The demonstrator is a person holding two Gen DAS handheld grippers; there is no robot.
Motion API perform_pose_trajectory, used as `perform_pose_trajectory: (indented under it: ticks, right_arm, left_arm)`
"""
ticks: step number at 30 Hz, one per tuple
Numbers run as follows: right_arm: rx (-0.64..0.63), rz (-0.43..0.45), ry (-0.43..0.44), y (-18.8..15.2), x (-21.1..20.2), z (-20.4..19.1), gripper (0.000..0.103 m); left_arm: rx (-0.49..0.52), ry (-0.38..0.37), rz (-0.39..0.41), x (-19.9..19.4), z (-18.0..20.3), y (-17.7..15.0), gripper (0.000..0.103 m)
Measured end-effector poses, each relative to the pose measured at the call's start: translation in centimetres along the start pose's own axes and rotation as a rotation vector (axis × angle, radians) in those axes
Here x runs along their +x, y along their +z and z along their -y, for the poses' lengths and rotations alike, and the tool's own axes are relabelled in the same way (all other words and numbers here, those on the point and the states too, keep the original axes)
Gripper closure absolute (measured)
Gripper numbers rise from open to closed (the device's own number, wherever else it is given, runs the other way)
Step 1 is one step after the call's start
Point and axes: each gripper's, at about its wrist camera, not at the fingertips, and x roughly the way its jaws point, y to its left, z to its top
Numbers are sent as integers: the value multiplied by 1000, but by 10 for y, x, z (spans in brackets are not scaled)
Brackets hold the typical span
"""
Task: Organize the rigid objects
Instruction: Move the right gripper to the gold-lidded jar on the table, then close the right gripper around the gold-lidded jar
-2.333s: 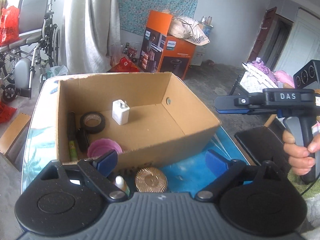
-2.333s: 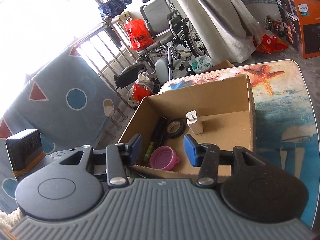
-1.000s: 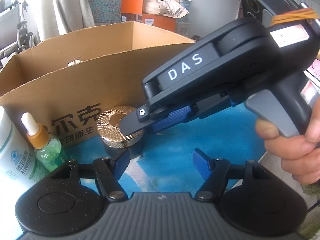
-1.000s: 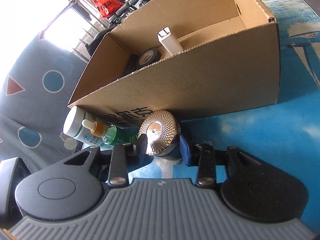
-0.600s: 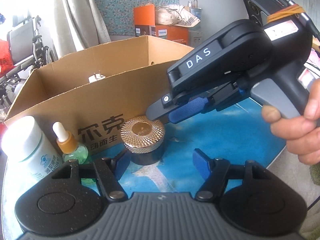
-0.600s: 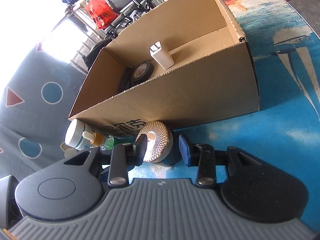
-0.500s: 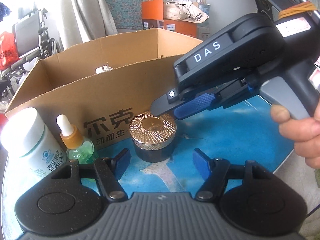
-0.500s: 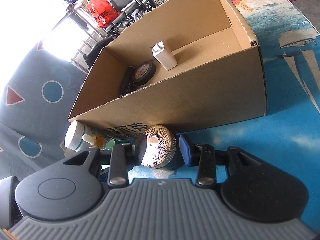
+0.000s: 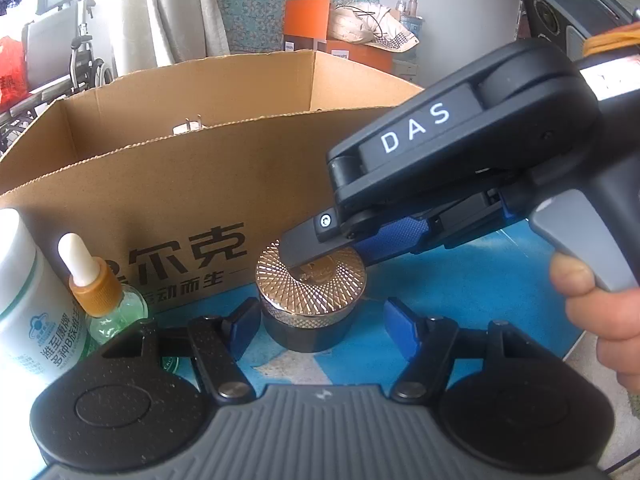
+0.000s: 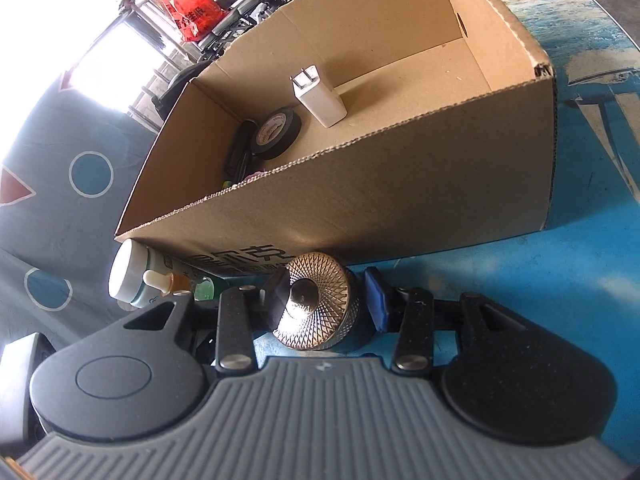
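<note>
Cluttered room behind: wheelchair, curtain, orange carton. Up front, a blue sea-print tabletop bearing an open cardboard box. Left of the box's front wall, a white bottle and a green dropper bottle, both outside. In front of the same wall, just beside it, a dark jar with a patterned metal lid. Inside the box: tape roll, white charger, more half hidden.

Left tool spread wide, holding nothing. Right tool astride the jar; pads close at both sides, firm contact probably not yet made, hard to tell.

Step in hand: grasping the jar. Next: squeeze shut, lift above the box's front wall, set down on bare floor inside.
</note>
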Motion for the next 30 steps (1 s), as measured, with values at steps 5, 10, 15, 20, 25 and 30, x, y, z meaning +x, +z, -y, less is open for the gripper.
perform_pose_trajectory:
  ticks: [5, 10, 15, 20, 25, 30]
  right_arm:
    - [22, 2, -26, -11, -16, 9, 60]
    - [37, 7, -37, -26, -31, 17, 59]
    - [84, 9, -8, -33, -39, 30, 59]
    - [102, 15, -3, -37, -41, 34, 59]
    - [123, 13, 11, -39, -37, 37, 58]
    - [131, 15, 22, -39, -37, 40, 57]
  left_arm:
    - [13, -71, -25, -5, 10, -3, 35]
    - [24, -153, -35, -15, 17, -15, 36]
    - [60, -116, -43, -11, 22, -17, 39]
    - [124, -64, -62, 6, 31, -14, 40]
    - [144, -54, -61, 14, 38, -9, 45]
    - [127, -41, -64, 20, 39, -3, 46]
